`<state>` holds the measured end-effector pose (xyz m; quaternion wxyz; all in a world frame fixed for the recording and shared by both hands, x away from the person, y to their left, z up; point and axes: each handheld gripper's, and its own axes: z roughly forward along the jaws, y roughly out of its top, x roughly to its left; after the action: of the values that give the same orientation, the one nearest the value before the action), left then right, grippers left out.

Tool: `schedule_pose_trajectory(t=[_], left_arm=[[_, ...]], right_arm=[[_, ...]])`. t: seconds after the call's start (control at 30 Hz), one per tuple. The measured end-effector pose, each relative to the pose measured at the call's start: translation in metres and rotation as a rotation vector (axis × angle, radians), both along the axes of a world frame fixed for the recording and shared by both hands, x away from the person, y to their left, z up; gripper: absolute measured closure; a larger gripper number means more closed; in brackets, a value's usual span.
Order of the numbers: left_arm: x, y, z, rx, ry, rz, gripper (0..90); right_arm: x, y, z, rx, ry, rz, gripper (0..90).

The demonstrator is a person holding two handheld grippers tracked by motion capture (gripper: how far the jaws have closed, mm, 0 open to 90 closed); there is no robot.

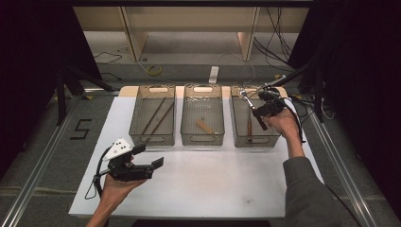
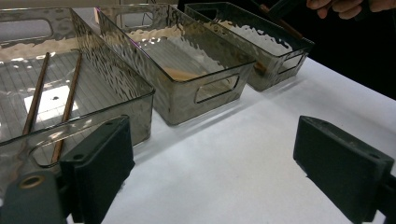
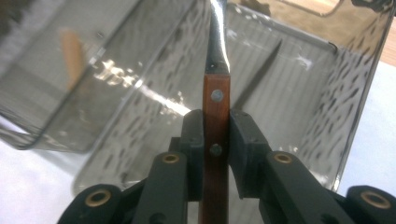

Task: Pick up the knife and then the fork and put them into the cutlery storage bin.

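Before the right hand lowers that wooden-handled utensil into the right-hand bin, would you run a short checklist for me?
1. Grip: right gripper shut on the wooden-handled utensil, handle centred between the pads: ok.
2. Position: utensil over the right bin: ok.
3. Landing spot: one utensil already lies in the bin, bare floor beside it: ok.
4. Left gripper open, apart from the bins: ok.
5. Utensil's type matches the bin's contents: cannot tell.

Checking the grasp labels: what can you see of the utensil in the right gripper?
The utensil has a flat reddish-brown wooden handle with two metal rivets and a shiny metal neck running on from it; its far end is cut off in the right gripper view. The right gripper is shut on the handle, one pad on each side. In the high view it hangs slanted over the right bin, metal end up, touching nothing else visible.
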<state>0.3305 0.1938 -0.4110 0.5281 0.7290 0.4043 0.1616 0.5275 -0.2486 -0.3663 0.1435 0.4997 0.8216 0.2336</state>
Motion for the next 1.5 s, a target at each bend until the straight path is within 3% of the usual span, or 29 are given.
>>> schedule_pose_trajectory(t=[0.4,0.47,0.53,0.83,1.13,1.5], left_arm=[[0.0,0.0,0.0,0.0,-0.001,-0.001,11.4],[0.0,0.0,0.0,-0.001,-0.001,0.001,11.4],[0.0,0.0,0.0,-0.002,-0.001,0.001,11.4],[0.0,0.0,0.0,-0.001,0.0,-0.001,11.4],[0.001,-0.001,0.0,0.0,0.002,-0.004,11.4],[0.0,-0.001,0.0,0.001,0.0,-0.007,11.4]], right_arm=[[0.007,0.002,-0.018,0.019,0.036,-0.039,75.7],[0.009,0.003,-0.019,0.03,0.045,-0.047,62.4],[0.009,0.004,-0.016,0.063,0.044,-0.049,60.4],[-0.006,0.005,-0.003,0.076,-0.016,0.005,52.5],[-0.03,0.008,0.002,0.131,-0.099,0.048,46.0],[-0.054,0.018,0.006,0.204,-0.146,0.113,34.6]])
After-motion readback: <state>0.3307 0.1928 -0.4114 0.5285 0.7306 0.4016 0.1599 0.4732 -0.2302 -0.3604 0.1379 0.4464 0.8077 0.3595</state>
